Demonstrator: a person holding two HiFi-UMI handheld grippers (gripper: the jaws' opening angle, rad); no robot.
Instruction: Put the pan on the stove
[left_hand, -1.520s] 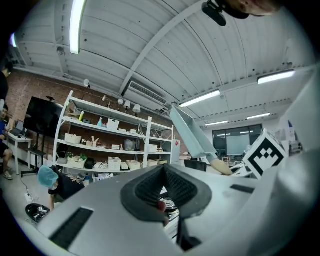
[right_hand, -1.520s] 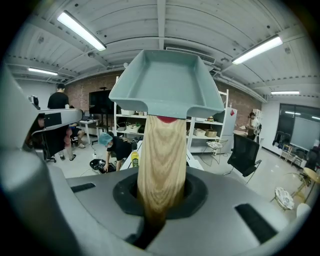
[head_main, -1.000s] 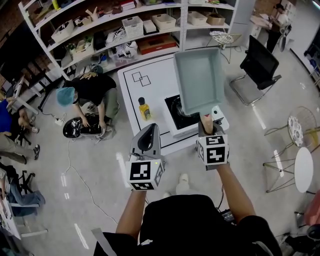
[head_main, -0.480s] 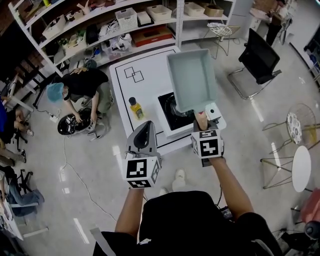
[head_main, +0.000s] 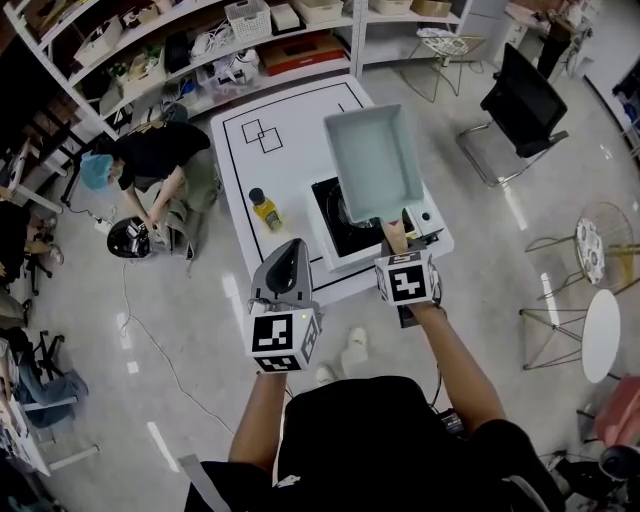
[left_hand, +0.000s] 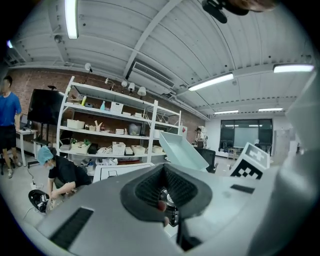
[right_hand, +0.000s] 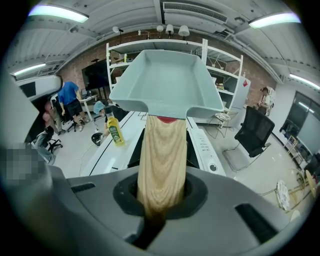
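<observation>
Hiding under the marker cube overhead, right gripper (right_hand: 161, 200) jaws clamp the pan handle (right_hand: 161, 160); left gripper (left_hand: 167, 200) closed.

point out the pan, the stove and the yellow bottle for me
pan (head_main: 370, 160): head view, middle of its pale blue inside
stove (head_main: 328, 225): head view, black top showing left of the pan
yellow bottle (head_main: 266, 212): head view, its body, below the cap

Black short-sleeved shirt (head_main: 370, 445); grey left gripper (head_main: 292, 252), right gripper (head_main: 396, 240); black-white marker cubes (head_main: 283, 342).

One pan (head_main: 368, 165), one stove (head_main: 332, 232), one bottle (head_main: 264, 210), one table (head_main: 290, 160).
</observation>
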